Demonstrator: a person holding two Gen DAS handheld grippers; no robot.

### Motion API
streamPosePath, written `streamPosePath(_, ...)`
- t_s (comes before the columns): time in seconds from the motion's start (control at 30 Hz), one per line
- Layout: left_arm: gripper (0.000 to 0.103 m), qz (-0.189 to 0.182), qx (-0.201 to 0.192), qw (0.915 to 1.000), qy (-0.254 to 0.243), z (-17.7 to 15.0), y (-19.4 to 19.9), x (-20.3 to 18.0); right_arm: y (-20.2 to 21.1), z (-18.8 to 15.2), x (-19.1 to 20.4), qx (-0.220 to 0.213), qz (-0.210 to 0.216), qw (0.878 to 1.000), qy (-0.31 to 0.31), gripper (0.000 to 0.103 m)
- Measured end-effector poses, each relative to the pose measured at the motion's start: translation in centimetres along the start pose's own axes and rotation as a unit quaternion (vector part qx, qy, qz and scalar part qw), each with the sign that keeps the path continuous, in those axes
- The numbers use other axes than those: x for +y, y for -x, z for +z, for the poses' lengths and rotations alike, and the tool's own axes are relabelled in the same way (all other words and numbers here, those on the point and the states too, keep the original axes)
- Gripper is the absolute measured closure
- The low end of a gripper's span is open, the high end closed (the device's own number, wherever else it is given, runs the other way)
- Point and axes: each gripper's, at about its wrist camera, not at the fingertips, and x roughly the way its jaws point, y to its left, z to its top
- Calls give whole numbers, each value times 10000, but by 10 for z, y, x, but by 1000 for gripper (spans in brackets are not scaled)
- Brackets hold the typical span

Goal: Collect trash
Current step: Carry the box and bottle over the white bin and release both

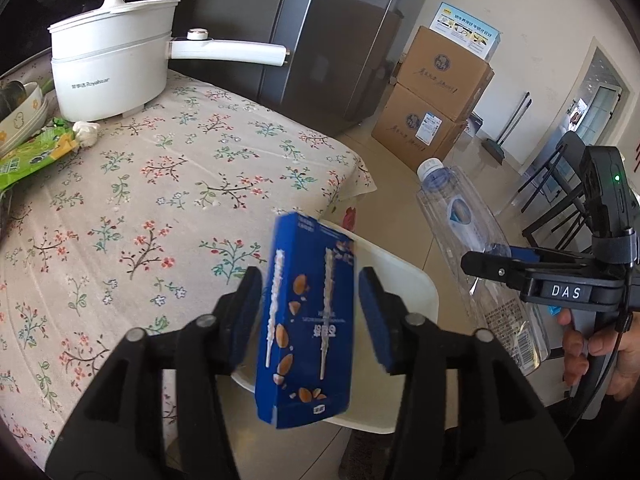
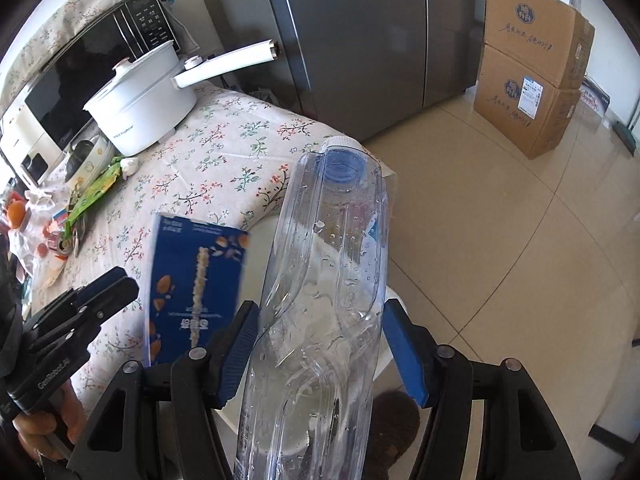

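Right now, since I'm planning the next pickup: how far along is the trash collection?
Nothing looks binned yet. In hand: the blue snack box sits loose in the left gripper, jaws open, above a white rim; the right gripper clamps the clear bottle. Left: the green wrapper and can on the table.

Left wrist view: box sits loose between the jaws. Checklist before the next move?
1. Left gripper free of box: ok, a gap shows at one pad and the box is blurred.
2. Box over a bin: cannot tell; a white rim lies beneath it.
3. Right gripper holds bottle: ok.
4. Cap on bottle: ok.
5. Grippers apart: ok.
6. Table free of trash: not ok, a green wrapper lies on it.
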Motion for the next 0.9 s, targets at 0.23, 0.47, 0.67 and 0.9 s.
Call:
streamPosePath(0.23,22,541,106,9984,120,-3,22,23,0,0,9,-60,-4,10000,75,38)
streamPosePath(0.47,19,903,213,9956,131,-9,44,45,-10,5,28,-134,-16,9996,234,38)
streamPosePath(0.67,18,1061,216,9939,203,-11,63,64,-23,7,45,-109,-101,9991,396,37)
streamPosePath(0.9,18,1144,185,9926,373,-14,77,85,-48,10,53,154,-8,9990,424,26)
